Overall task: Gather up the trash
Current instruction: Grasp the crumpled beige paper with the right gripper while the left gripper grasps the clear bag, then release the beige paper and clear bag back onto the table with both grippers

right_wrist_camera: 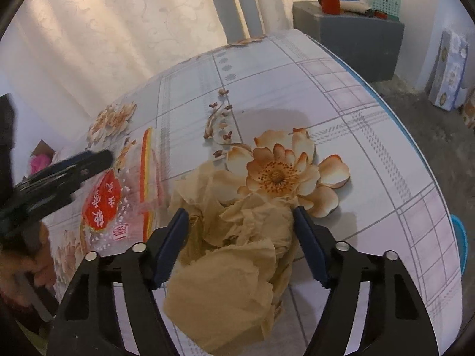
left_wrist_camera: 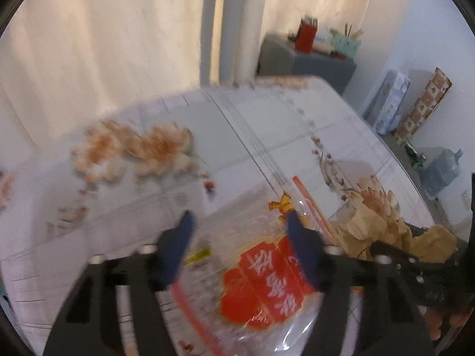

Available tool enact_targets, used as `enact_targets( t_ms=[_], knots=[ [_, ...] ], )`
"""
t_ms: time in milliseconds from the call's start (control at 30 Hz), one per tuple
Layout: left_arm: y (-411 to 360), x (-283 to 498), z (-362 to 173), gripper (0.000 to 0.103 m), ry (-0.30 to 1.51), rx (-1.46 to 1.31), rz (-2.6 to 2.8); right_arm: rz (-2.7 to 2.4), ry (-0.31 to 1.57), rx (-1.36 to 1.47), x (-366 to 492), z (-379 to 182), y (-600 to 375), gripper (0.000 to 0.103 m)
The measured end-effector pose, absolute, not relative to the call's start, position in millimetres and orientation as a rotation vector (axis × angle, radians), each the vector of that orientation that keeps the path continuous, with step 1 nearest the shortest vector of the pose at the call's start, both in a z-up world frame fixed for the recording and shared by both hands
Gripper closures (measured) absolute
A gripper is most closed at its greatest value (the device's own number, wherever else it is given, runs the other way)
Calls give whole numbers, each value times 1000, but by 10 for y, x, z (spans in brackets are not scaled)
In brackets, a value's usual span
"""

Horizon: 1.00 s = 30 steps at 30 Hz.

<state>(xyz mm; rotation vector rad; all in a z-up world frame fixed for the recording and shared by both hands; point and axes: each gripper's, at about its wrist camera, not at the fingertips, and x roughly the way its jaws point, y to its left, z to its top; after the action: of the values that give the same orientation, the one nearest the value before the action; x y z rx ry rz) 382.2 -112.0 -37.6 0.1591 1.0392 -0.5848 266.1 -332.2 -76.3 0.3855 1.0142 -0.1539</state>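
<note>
Two pieces of trash lie side by side on the flower-printed desk (right_wrist_camera: 341, 95): a crumpled tan paper (right_wrist_camera: 237, 255) and a clear plastic wrapper (left_wrist_camera: 261, 281) with a red label. The paper sits near the desk's front, partly over a printed blossom, its folds puffed up rather than flat. The wrapper lies flat just to its left, apparently touching it at the edge.

The right gripper (right_wrist_camera: 241, 222) points steeply down with the paper between its jaws. They stand at a middling width, the blue pads flanking the wad — the right pad looks to be at the paper's edge, the left a little clear of it, so no firm pinch yet. Straddling the bulkiest part makes sense, since a loose wad compresses and needs a deep bite.

The left gripper (left_wrist_camera: 239, 222) hangs over the wrapper, jaws half spread and the film beneath them; motion blur leaves it unclear whether the pads touch it. A thin flat film gives little to catch, so I judge that side harder.

Each hand taking its own piece suggests a paired pickup.
</note>
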Motion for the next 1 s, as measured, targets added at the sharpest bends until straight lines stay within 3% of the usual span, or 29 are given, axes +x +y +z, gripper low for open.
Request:
enact_targets(
  t_ms=[100, 333, 500, 733, 800, 867, 933, 1000],
  knots=[
    [-1096, 3815, -477, 58, 1071, 169, -578, -157, 1006, 379, 2598, -760, -3351, 44],
    [-974, 3365, -550, 59, 1013, 325, -549, -153, 1007, 318, 2561, -766, -3292, 74],
    [-697, 3014, -554, 59, 1007, 317, -530, -130, 1013, 321, 2432, -765, -3260, 81],
    [-138, 2394, -528, 59, 1041, 183, -498, -117, 1015, 341, 1912, -759, -3173, 81],
    [26, 2269, -506, 52, 1064, 93, -492, -117, 1011, 344, 1775, -754, -3153, 80],
    [159, 2153, -428, 46, 1059, -1, -508, -117, 1001, 348, 1659, -742, -3154, 70],
    [294, 2051, -278, 44, 991, -64, -541, -110, 978, 359, 1544, -692, -3179, 53],
    [382, 2024, -151, 39, 928, -73, -533, -116, 941, 373, 1430, -595, -3213, 45]
  ],
)
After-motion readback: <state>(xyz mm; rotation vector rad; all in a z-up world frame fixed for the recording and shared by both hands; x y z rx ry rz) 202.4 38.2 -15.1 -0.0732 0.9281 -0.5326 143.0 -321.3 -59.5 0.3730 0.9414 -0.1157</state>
